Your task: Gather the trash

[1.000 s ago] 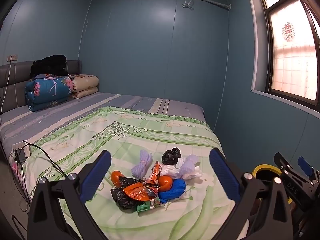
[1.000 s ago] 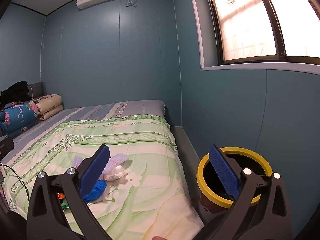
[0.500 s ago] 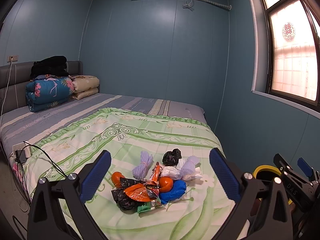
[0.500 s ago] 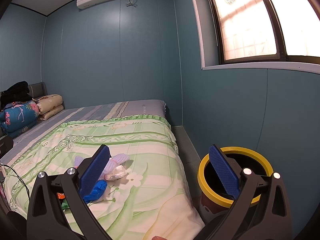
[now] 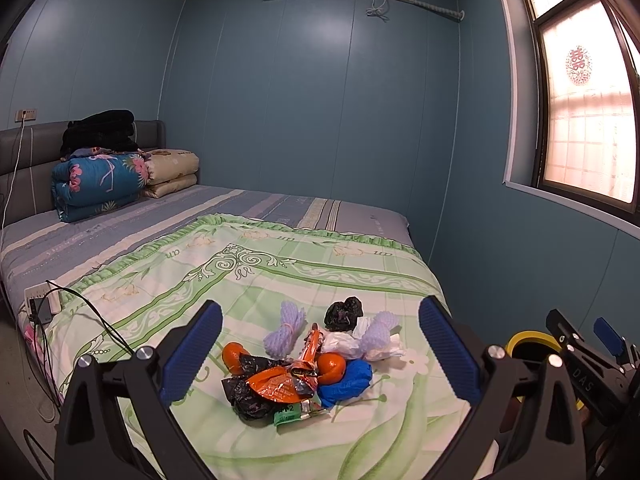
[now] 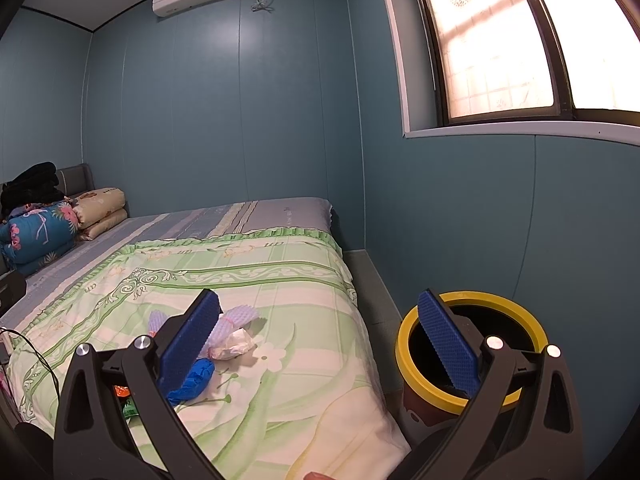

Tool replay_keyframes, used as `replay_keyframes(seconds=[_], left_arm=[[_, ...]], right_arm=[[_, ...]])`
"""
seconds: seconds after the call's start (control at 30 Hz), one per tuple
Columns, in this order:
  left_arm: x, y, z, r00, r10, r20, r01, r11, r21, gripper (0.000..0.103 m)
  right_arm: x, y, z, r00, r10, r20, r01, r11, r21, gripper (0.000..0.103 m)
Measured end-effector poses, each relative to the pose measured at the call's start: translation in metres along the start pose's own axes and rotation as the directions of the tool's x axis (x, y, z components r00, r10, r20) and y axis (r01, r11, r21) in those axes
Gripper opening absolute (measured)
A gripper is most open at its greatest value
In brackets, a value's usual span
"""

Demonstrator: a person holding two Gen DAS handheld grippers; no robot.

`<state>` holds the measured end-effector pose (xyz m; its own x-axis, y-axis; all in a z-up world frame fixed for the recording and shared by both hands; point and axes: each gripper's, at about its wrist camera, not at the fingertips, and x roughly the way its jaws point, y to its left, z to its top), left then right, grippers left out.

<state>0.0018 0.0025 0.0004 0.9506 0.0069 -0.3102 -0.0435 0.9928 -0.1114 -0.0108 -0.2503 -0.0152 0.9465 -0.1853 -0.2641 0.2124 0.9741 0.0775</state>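
The room was a small blue-walled bedroom, and a bed [image 5: 248, 272] with a green flowered quilt filled most of it. The trash lay in one heap [image 5: 308, 364] near the foot of that quilt: black plastic bags, an orange foil wrapper [image 5: 276, 386], two orange fruits, a blue wad [image 5: 346, 378], white tissue [image 5: 340, 344] and pale purple foam nets. A bin with a yellow rim [image 6: 470, 348] stood on the floor just beside the bed's foot corner, between bed and wall. The left gripper [image 5: 320, 348] hung above the heap with its fingers spread wide and empty, the pile framed between them. The right gripper [image 6: 320, 344] was likewise wide open and held nothing, pointing toward the gap between the quilt's edge and the bin. Nothing looked collected yet, so the step in hand seemed to be the first pick. It would probably go best by lowering the left gripper onto one piece at the heap's edge, such as the blue wad or a foam net, and closing on its bulk without pinching the quilt. The thin foil and bags would likely slip or drag neighbours along, and the round fruits could roll.
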Motion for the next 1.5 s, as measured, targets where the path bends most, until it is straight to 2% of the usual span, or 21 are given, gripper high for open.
replay_keyframes(seconds=[1.5], left_arm=[[0.0021, 0.0045, -0.0039, 1.000, 0.001, -0.013, -0.002, 1.000, -0.023, 0.095]], right_arm=[[-0.0001, 0.0020, -0.0037, 1.000, -0.004, -0.005, 0.004, 1.000, 0.007, 0.095]])
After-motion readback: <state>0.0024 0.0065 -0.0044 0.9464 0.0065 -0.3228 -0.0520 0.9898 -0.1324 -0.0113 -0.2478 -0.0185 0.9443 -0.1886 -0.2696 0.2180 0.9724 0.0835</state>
